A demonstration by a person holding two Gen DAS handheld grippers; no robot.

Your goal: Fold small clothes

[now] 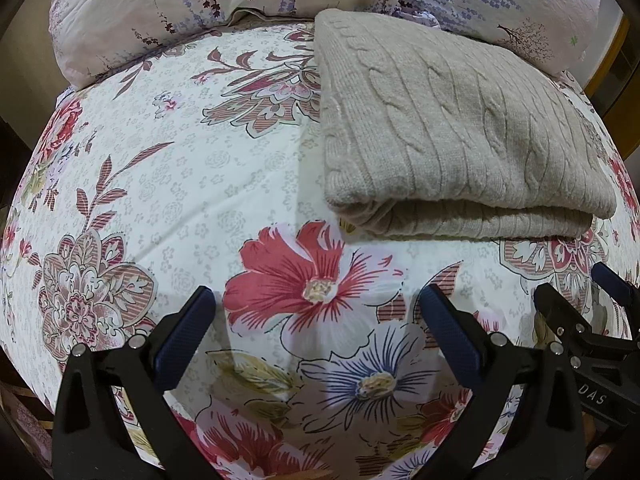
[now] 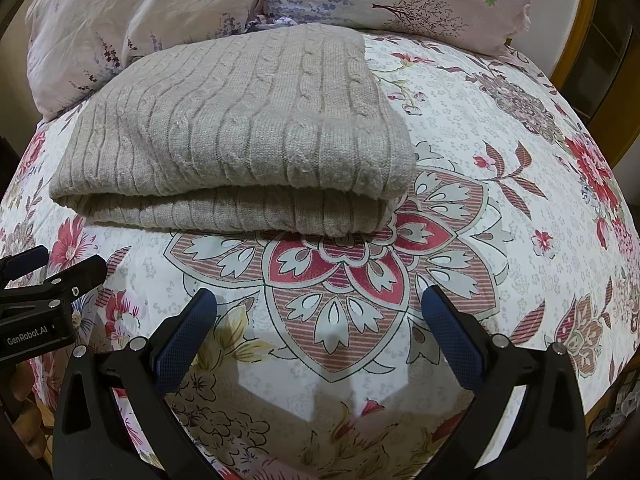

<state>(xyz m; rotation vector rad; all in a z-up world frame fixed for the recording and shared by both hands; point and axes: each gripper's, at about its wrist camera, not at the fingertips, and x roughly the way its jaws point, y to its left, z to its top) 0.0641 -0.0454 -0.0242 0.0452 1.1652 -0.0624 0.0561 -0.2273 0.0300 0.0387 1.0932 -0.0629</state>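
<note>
Here, a folded beige sweater (image 1: 452, 136) is lying on the floral bed (image 1: 192, 168), at one o'clock from the left tongs (image 1: 316, 312). Both the left and the right tongs (image 2: 320, 308) are gaping apart, holding nothing. Only the right view is showing the sweater's right edge.

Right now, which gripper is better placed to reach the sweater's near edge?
Right, probably. The sweater lies nearly straight ahead of the open right gripper; from the open left gripper it sits off to the right.
</note>
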